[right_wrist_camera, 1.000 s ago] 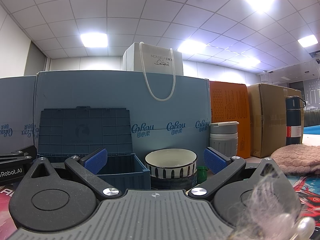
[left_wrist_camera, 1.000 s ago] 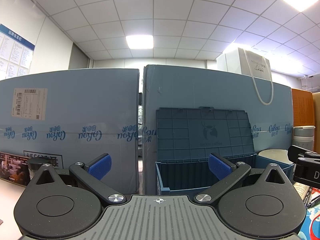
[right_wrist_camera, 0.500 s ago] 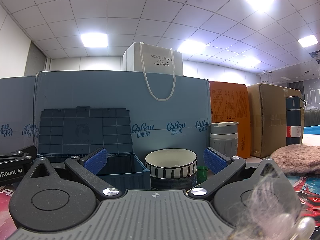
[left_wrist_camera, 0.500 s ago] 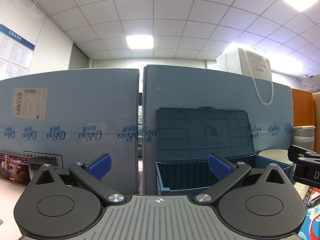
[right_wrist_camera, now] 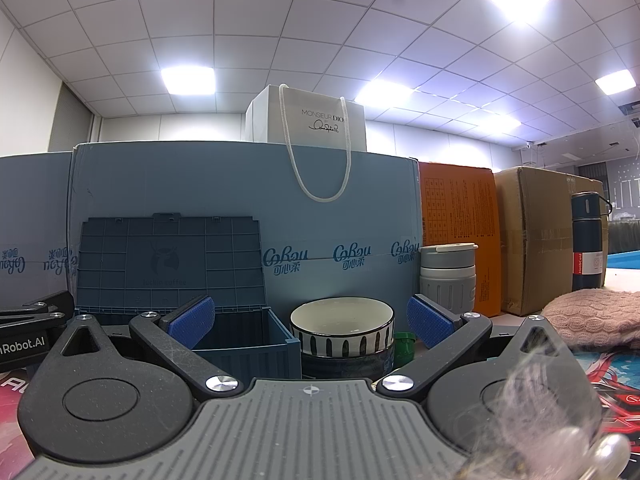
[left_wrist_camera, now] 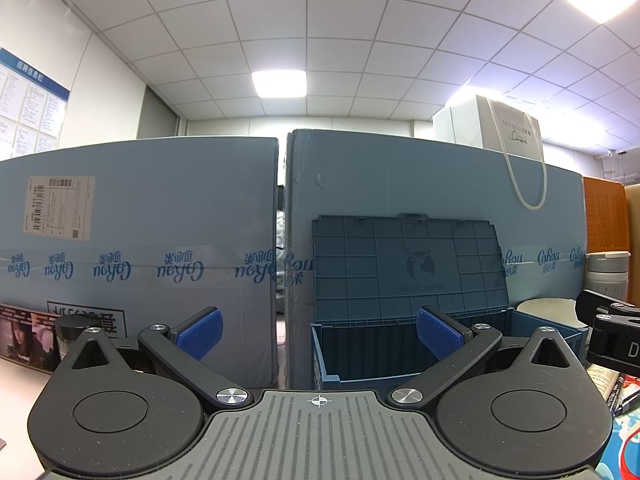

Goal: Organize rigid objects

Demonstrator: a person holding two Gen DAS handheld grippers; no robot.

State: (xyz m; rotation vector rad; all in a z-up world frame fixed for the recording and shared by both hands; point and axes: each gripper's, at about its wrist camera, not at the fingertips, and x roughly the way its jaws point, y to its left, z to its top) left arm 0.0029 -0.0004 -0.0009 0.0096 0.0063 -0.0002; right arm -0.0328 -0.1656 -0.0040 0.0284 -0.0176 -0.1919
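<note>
Through my left wrist camera, my left gripper (left_wrist_camera: 318, 334) has its jaws spread wide with nothing between the blue pads, and they touch nothing. Ahead and a little to the right stands the blue crate (left_wrist_camera: 404, 354), its lid (left_wrist_camera: 408, 264) tipped up against the big blue carton (left_wrist_camera: 436, 196) behind it. What I can see of the crate's inside looks bare, though its floor is hidden from here. At the far left a dark-capped jar (left_wrist_camera: 72, 336) sits on the counter (left_wrist_camera: 18, 396), well apart from the crate. Part of my other gripper pokes in at the right edge.

Through my right wrist camera, my right gripper (right_wrist_camera: 310, 322) also has its jaws wide apart, empty and clear of everything. Framed between them is the striped bowl (right_wrist_camera: 342, 326), sitting on top of a darker bowl (right_wrist_camera: 346, 362); just beside them on the right is a small green cap (right_wrist_camera: 404, 346), and the crate stands just to their left. Further back are a grey lidded cup (right_wrist_camera: 448, 276) and a dark flask (right_wrist_camera: 588, 240), with a pink knitted thing (right_wrist_camera: 596, 316) at the right.

I judge the organizing barely begun: the rigid pieces all stand outside the crate, so the bowls, cup, flask and jar are left to sort. The bowls look like the nearest pick for my right jaws.
</note>
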